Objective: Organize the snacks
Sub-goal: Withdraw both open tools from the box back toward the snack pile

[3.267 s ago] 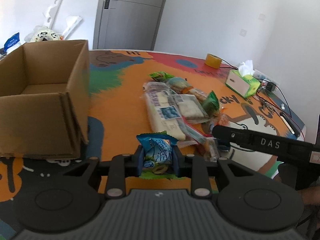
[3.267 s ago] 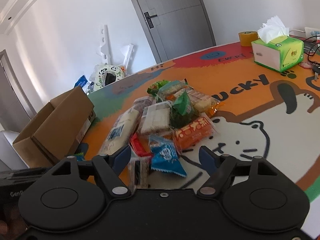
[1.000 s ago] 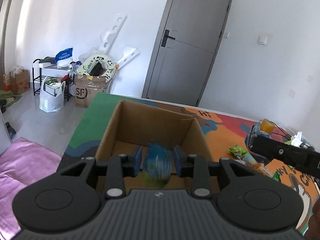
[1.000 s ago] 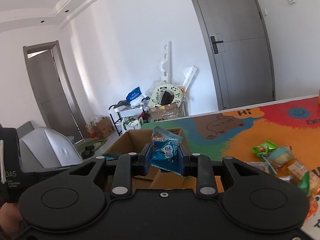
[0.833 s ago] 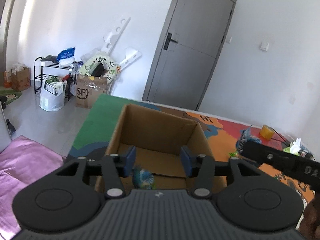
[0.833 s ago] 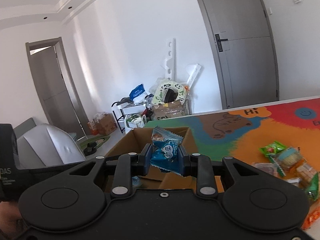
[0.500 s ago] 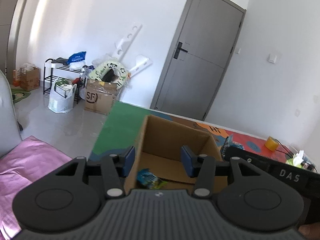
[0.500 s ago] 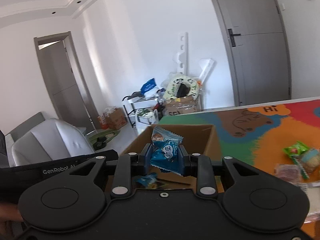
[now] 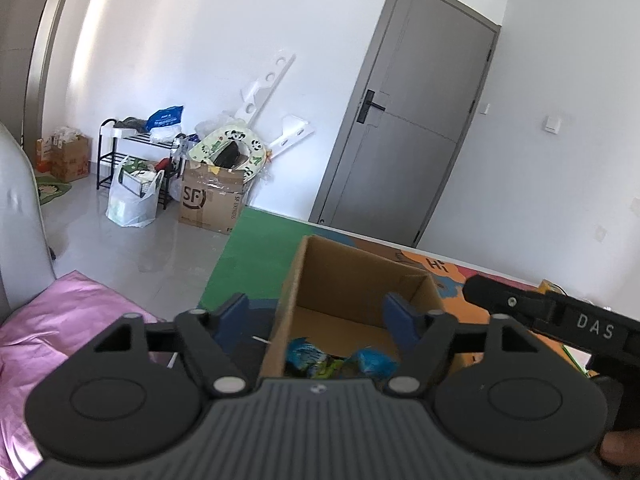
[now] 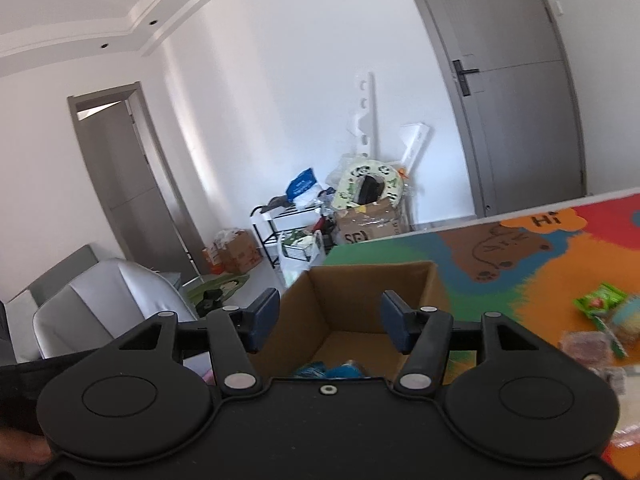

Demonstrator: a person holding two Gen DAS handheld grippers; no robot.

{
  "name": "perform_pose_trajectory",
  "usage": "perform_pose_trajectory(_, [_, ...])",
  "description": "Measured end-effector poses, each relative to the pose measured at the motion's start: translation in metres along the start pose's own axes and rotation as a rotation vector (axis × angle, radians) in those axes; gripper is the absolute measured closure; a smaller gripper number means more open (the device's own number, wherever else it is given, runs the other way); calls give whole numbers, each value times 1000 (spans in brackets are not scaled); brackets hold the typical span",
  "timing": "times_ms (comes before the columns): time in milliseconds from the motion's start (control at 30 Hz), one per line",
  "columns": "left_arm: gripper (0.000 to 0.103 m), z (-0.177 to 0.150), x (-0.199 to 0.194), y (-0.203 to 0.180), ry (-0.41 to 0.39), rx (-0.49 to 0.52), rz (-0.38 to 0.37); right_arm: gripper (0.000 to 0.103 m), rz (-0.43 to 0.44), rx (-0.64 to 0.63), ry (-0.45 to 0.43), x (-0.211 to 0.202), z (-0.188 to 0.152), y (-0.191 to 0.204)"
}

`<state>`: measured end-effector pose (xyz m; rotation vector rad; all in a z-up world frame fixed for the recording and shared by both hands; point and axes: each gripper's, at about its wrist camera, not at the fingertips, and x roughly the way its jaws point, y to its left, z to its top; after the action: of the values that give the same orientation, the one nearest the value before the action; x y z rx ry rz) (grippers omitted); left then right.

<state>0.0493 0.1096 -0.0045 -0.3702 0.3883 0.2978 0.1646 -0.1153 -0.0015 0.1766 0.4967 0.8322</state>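
Note:
An open cardboard box (image 9: 352, 276) (image 10: 372, 288) stands on the colourful table mat just ahead of both grippers. Two blue snack packets (image 9: 308, 360) (image 9: 376, 362) lie on its floor; the right wrist view shows them only as a blue patch (image 10: 332, 372) at the camera's lower edge. My left gripper (image 9: 316, 316) hovers over the box's near left corner, its jaws opening with nothing between them. Over the box's near side my right gripper (image 10: 328, 316) is also opening and holds nothing. The right gripper's black body (image 9: 560, 320) shows at the right of the left wrist view.
Several loose snack packets (image 10: 600, 304) lie on the orange part of the mat to the right of the box. Left of the table are a grey chair (image 10: 100, 304) and a pink cushion (image 9: 48, 328). Bags and boxes (image 9: 208, 196) clutter the far wall.
The left gripper dropped its blue-green packet into the box and spread its jaws wider. The right gripper let go of its blue packet, which now lies in the box.

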Motion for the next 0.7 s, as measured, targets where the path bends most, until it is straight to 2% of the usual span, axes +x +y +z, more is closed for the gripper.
perform_pose_trajectory(167, [19, -6, -1, -17, 4, 28, -33, 37, -59, 12, 11, -18, -6, -14])
perform_pose_trajectory(333, [18, -15, -1, -31, 24, 50, -77, 34, -120, 32, 23, -40, -16, -30])
perform_pose_trajectory(700, [13, -35, -9, -70, 49, 125, -159, 13, -218, 70, -2, -84, -30, -56])
